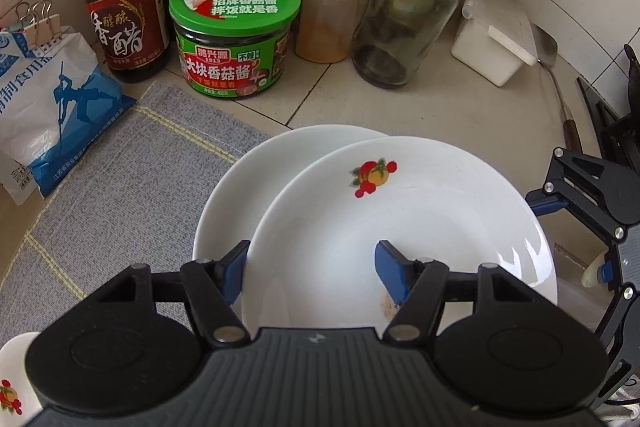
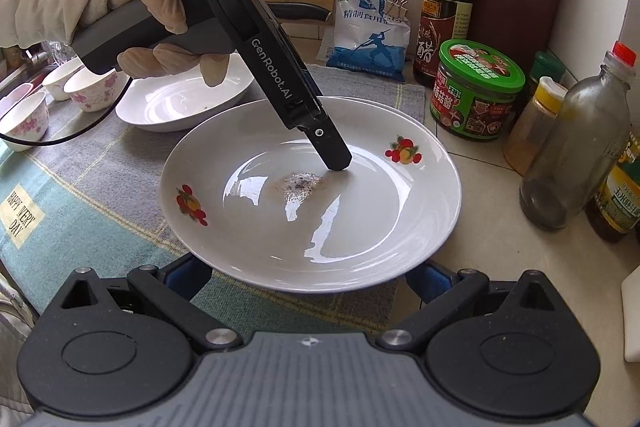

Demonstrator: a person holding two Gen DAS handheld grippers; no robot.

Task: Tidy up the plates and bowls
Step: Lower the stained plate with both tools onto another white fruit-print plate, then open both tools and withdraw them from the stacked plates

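1. Left gripper (image 1: 310, 269): blue pads spread apart over the fruit-print plate (image 1: 400, 227), tip down near a brown stain (image 2: 298, 183) at its centre.
2. Right gripper (image 2: 308, 277): spread wide under that plate's near rim.
3. Beyond the plate: plain white plate (image 2: 180, 103), floral bowls (image 2: 94, 89).
4. Right of the plate: green-lidded jar (image 2: 478, 95), glass bottle (image 2: 576, 155) on tiled worktop (image 2: 480, 239).
5. Glossy, round, shallow ceramic, lying flat on woven cloth (image 2: 100, 195).
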